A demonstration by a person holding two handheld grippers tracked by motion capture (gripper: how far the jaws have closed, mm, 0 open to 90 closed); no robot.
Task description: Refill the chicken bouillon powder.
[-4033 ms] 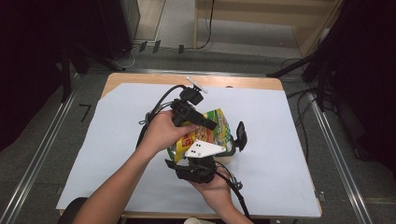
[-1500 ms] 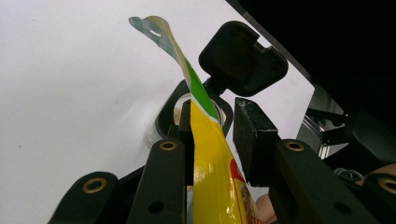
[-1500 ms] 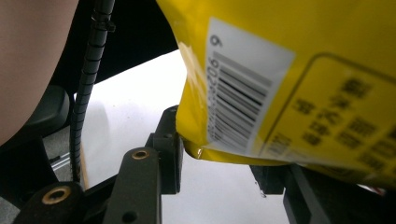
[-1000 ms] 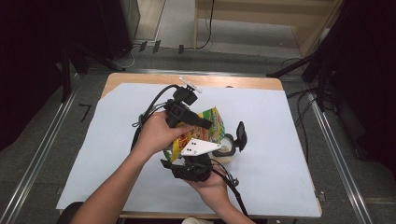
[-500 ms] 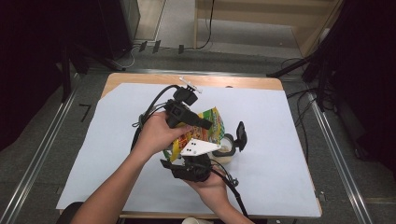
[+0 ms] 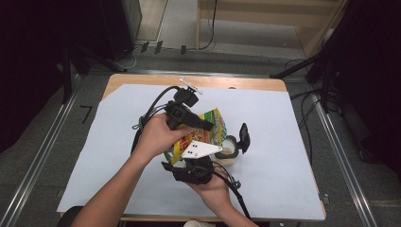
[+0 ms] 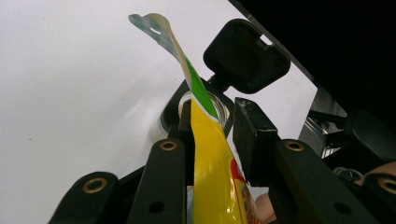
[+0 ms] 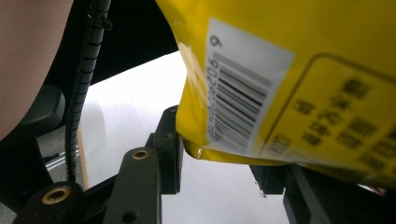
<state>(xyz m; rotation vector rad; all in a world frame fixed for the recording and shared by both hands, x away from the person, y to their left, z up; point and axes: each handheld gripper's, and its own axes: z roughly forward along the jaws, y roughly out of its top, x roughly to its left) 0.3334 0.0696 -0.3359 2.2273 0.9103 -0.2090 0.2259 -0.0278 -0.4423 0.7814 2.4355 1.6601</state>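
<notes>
White paper covers the table, and over its middle both grippers hold a yellow snack bag tilted above a small clear jar whose black flip lid stands open on the far side. The left gripper has the bag's green-and-yellow upper edge between its jaws: one pad lies against the film, the other stands a little off it, so it looks loosely held rather than pinched flat, and the jar's mouth sits straight ahead of those jaws, just beyond the bag's edge. The right gripper, below and nearer the person, has the bag's bottom seam with the barcode lying across its jaws; whether they press on it I cannot tell, since the film hides the gap. As a judgement, the pour is set up and probably under way: the lid is open, the bag is lifted and its mouth aimed at the jar, yet no contents can be seen falling or inside. Emptying the bag, setting it down and closing the lid remain. Compared with four seconds ago, the bag and both hands sit slightly lower and nearer the jar; over the last second almost nothing has shifted.
</notes>
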